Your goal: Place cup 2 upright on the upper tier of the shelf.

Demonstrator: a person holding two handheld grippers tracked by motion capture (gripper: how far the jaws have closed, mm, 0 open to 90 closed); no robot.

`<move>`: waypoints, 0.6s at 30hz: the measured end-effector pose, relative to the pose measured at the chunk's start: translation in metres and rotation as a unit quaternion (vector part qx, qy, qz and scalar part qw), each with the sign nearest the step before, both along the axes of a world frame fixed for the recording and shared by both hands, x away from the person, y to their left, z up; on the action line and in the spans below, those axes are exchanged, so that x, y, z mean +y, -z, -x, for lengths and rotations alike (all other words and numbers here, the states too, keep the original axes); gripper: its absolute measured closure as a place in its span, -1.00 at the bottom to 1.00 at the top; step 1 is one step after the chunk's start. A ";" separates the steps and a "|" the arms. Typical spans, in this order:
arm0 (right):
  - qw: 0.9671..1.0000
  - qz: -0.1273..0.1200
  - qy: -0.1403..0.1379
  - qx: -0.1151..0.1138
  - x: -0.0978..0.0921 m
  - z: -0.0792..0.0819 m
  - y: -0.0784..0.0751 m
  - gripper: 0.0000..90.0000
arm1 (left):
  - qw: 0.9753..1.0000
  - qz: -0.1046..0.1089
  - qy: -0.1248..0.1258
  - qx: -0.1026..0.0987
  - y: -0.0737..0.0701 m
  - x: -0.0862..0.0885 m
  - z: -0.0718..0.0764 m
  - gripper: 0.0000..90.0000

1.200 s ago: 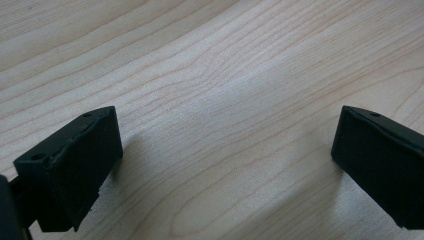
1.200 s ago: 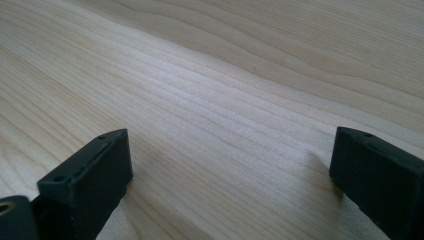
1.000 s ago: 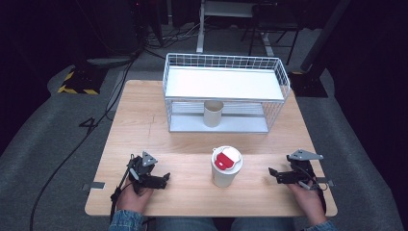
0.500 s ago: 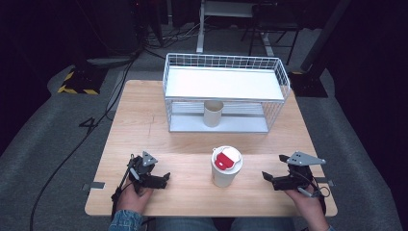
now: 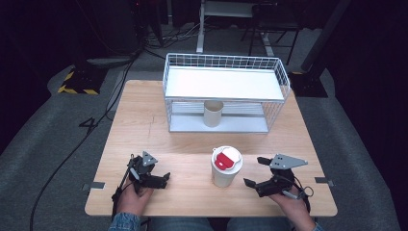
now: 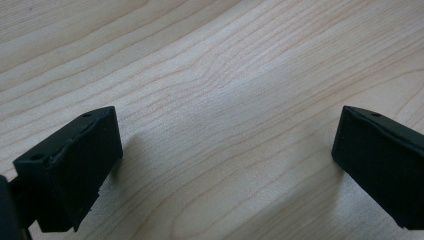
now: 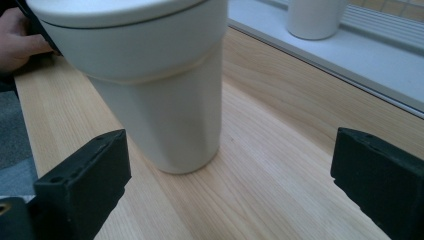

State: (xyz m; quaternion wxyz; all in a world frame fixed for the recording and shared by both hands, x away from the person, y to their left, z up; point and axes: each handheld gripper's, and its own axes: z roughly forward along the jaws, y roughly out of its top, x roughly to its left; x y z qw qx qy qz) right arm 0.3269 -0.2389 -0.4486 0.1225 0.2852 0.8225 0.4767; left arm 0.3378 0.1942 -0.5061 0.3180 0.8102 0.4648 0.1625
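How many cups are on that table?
2: a lidded cup near the front between the two grippers, and a plain cup on the lower level of the wire rack. None seems hidden.

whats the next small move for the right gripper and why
Probably ease the right gripper forward toward the lidded cup: its jaws stand open and empty, the cup sits just ahead but not yet between them, slightly off to one side.
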 end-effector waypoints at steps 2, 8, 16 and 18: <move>1.000 -0.003 -0.005 0.000 0.006 0.000 0.001 -0.96 | 1.000 0.000 0.000 0.000 0.000 0.000 0.000 -0.99; 1.000 -0.007 -0.026 -0.005 0.025 -0.001 0.005 -0.97 | 1.000 0.000 0.000 0.000 0.000 0.000 0.000 -0.99; 0.999 -0.033 -0.036 -0.008 0.046 -0.004 0.017 -0.98 | 1.000 0.000 -0.001 0.000 0.000 0.000 0.000 -0.99; 0.999 -0.034 -0.035 -0.010 0.049 -0.006 0.020 -0.97 | 1.000 0.000 -0.001 0.000 0.000 0.000 0.000 -0.99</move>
